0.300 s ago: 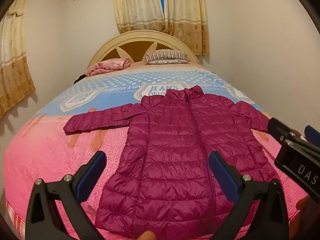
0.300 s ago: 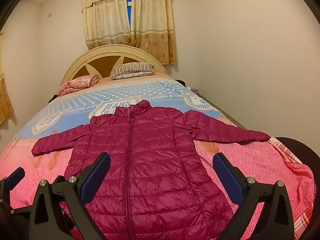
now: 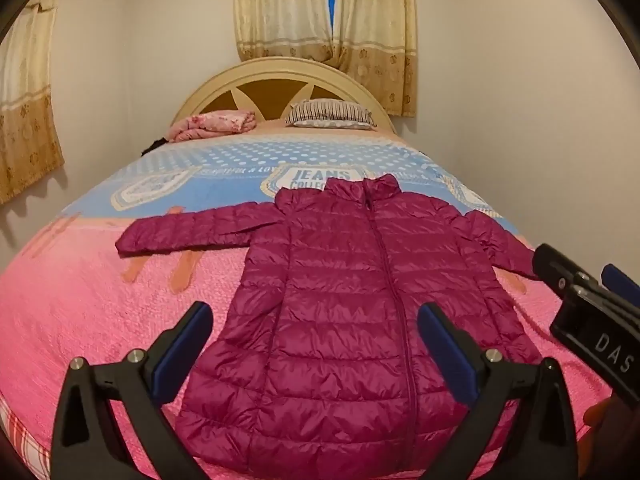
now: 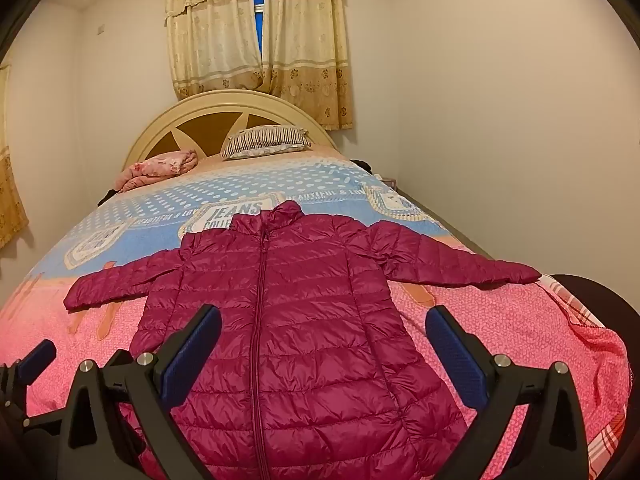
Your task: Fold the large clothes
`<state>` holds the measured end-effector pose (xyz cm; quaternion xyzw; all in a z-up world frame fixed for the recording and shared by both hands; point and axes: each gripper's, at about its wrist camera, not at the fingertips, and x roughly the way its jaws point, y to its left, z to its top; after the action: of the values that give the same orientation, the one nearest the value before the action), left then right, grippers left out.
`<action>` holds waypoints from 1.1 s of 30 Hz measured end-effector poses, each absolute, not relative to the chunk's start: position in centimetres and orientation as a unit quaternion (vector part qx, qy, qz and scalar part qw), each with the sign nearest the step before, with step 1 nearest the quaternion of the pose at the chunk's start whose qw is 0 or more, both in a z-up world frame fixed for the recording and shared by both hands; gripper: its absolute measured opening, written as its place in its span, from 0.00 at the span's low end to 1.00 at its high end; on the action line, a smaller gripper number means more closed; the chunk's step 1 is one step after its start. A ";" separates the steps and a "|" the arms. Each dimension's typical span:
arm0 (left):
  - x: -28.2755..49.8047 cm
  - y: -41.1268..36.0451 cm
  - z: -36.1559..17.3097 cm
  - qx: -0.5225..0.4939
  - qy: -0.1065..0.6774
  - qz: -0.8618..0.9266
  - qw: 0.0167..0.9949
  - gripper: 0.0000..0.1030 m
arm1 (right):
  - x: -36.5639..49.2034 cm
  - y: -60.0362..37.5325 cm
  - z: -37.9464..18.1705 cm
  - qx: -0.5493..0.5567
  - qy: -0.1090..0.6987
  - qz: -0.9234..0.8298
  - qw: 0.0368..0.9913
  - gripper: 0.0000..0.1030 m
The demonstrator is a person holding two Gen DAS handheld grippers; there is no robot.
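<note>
1. A magenta quilted puffer jacket [image 3: 352,288] [image 4: 288,320] lies flat and unfolded on the bed, front side up.
2. It is zipped shut, collar toward the headboard.
3. Both sleeves are spread out sideways.

Both wrist views face the headboard [image 3: 280,80] from the bed's foot — sharing the jacket [image 4: 296,320].

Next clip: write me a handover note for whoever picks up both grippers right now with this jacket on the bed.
Left gripper: open, empty, above the hem.
Right gripper: open, empty, above the lower body.
Magenta puffer jacket: flat on the bed, front up, zipped, collar toward the headboard, both sleeves spread sideways.
Done: jacket laid out.
Left: every fold; probably sleeves across the body first, then the hem up.
</note>
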<state>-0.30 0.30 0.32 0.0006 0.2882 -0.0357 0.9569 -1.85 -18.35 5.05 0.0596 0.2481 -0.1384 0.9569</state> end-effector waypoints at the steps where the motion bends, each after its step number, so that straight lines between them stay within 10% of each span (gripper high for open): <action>1: -0.3 0.3 0.2 0.000 0.289 -0.035 0.957 1.00 | -1.8 -18.4 5.0 0.060 0.249 -0.139 0.957 0.99; 33: -0.7 -0.2 -0.3 0.036 0.271 -0.037 0.961 1.00 | -1.7 -18.8 4.3 0.061 0.263 -0.148 0.951 0.99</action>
<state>-0.67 -0.23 -0.25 0.0360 0.2710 -0.0365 0.9612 -1.70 -18.83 4.27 0.0606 0.2627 -0.1484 0.9515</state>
